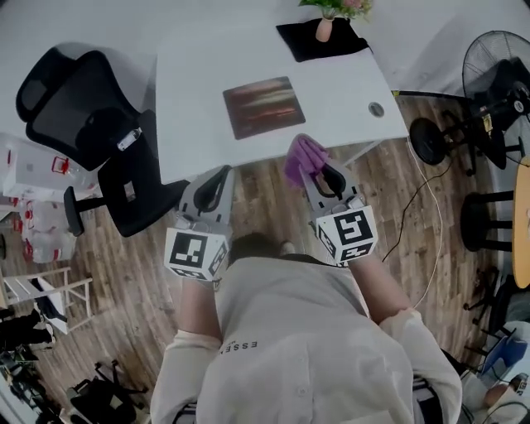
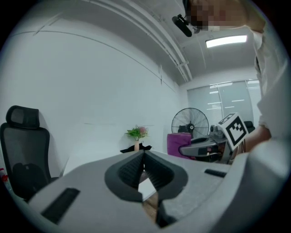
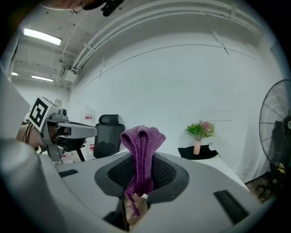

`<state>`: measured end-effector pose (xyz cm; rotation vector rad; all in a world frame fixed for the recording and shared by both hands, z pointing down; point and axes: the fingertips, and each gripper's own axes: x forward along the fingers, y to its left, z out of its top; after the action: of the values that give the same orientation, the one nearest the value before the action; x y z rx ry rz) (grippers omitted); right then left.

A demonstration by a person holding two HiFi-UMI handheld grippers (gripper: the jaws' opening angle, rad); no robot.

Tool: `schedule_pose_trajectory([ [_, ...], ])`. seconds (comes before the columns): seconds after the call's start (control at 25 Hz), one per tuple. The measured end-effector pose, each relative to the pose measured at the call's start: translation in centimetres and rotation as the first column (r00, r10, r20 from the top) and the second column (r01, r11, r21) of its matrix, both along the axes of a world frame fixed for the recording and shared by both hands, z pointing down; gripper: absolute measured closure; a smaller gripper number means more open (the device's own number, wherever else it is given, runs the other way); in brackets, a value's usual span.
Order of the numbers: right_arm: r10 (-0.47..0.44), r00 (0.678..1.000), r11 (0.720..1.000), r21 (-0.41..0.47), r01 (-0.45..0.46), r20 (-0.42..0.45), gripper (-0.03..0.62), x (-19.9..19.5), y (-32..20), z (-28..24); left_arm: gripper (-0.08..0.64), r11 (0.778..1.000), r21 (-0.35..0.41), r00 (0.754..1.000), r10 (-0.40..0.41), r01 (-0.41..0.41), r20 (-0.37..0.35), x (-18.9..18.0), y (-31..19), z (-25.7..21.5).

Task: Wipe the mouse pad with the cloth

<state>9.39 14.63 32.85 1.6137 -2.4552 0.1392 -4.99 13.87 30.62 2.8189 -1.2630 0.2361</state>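
Note:
A dark mouse pad (image 1: 263, 106) with reddish streaks lies on the white desk (image 1: 348, 91). My right gripper (image 1: 313, 164) is shut on a folded purple knitted cloth (image 1: 302, 157), held off the desk's front edge, above the wooden floor; the cloth (image 3: 142, 154) sticks up from between the jaws in the right gripper view. My left gripper (image 1: 220, 175) is shut with nothing in it, level with the right one and just short of the desk's front edge. In the left gripper view its jaws (image 2: 142, 157) meet, and the purple cloth (image 2: 178, 144) shows at the right.
A black office chair (image 1: 91, 132) stands left of the desk. At the desk's far end a small vase with flowers (image 1: 325, 25) sits on a black cloth (image 1: 321, 40). A standing fan (image 1: 497, 74) and stools are on the right, with a cable across the floor.

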Motion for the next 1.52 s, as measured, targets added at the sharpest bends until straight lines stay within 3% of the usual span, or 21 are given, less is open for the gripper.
schedule_pose_trajectory([
  [0.2,-0.041,0.999,0.998,-0.037,0.042,0.03,0.5,0.7,-4.6,0.9,0.558,0.999,-0.009,0.999,-0.04,0.04,0.017,0.6,-4.3,0.8],
  [0.48,-0.102,0.995,0.989,-0.107,0.1,-0.013,0.5,-1.2,-13.6,2.7,0.558,0.998,0.004,0.998,-0.067,0.067,0.013,-0.5,-13.0,1.4],
  [0.88,-0.22,0.975,0.945,-0.257,0.203,-0.039,0.499,-6.5,-25.8,7.5,0.558,0.99,-0.043,0.991,-0.134,0.133,-0.01,-5.1,-24.2,4.6],
  [0.96,-0.244,0.969,0.924,-0.314,0.219,-0.041,0.499,-7.6,-27.5,9.1,0.558,0.989,-0.055,0.991,-0.134,0.134,0.0,-5.9,-25.7,5.5],
  [1.16,-0.318,0.947,0.841,-0.475,0.26,-0.046,0.499,-9.8,-30.8,13.6,0.558,0.986,-0.104,0.992,-0.125,0.128,0.035,-7.1,-29.2,8.1],
  [1.52,-0.416,0.907,0.733,-0.611,0.298,-0.057,0.499,-13.0,-33.6,19.1,0.558,0.982,-0.154,0.992,-0.105,0.114,0.063,-7.6,-32.2,11.2],
])
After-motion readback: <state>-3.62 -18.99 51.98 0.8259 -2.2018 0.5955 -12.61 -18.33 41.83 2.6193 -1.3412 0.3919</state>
